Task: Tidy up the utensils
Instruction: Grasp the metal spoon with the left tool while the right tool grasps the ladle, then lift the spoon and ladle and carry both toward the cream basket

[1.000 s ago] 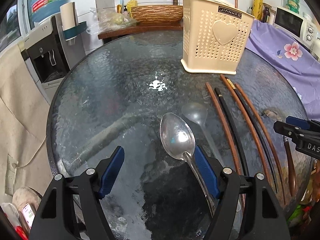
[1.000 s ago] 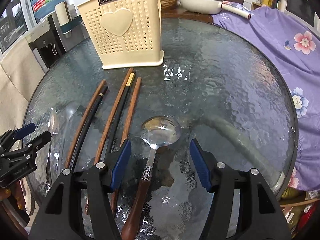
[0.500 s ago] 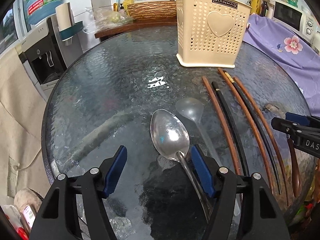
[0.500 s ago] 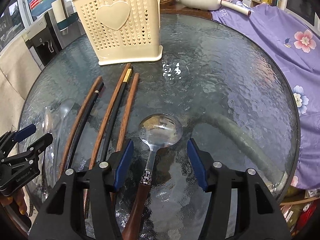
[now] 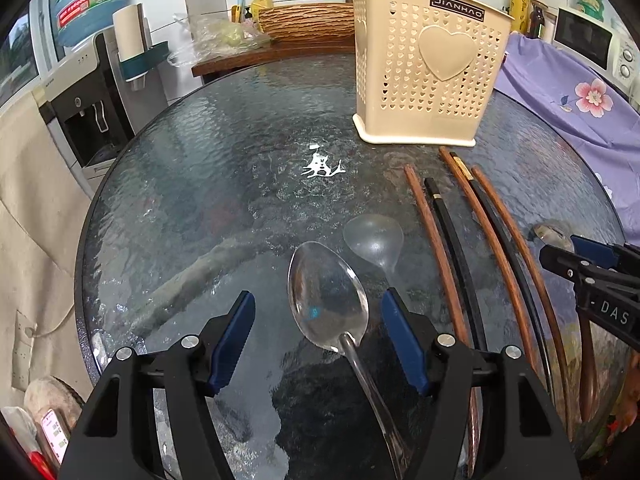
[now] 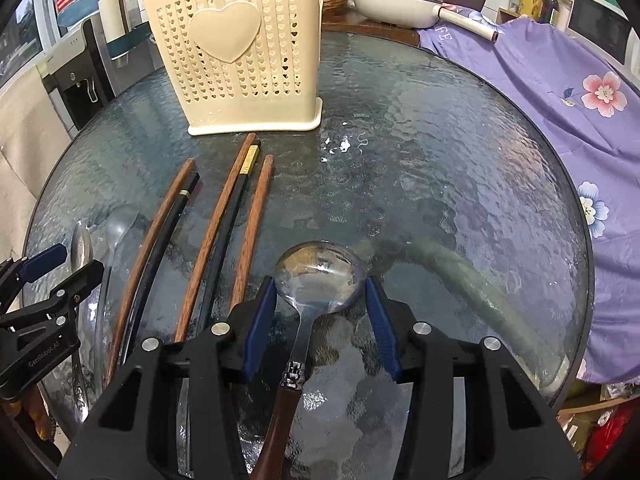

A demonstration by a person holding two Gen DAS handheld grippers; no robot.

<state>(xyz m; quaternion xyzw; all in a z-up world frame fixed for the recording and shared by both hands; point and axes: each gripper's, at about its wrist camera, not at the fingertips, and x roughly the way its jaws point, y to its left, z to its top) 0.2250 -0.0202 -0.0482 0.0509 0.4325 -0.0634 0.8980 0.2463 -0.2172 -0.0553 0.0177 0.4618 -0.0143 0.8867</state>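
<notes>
A cream perforated utensil holder (image 5: 428, 76) stands at the far side of the round glass table (image 5: 208, 184); it also shows in the right wrist view (image 6: 244, 56). My left gripper (image 5: 318, 320) is open, its blue pads either side of a steel spoon (image 5: 326, 300) lying on the glass. A clear plastic spoon (image 5: 374, 238) lies just beyond it. My right gripper (image 6: 320, 304) is open around the bowl of a wooden-handled spoon (image 6: 318, 278). Several brown and black chopsticks (image 6: 224, 232) lie between the two grippers.
A purple flowered cloth (image 6: 560, 92) drapes over the table's right edge. A water dispenser (image 5: 84, 92) stands to the left, and a wooden counter with a basket (image 5: 304, 22) and a white pan (image 6: 396, 4) lies behind the table.
Both grippers have moved forward and lower over their spoons. The right gripper's pads now flank the wooden-handled spoon's bowl. The jaws have stayed open.
</notes>
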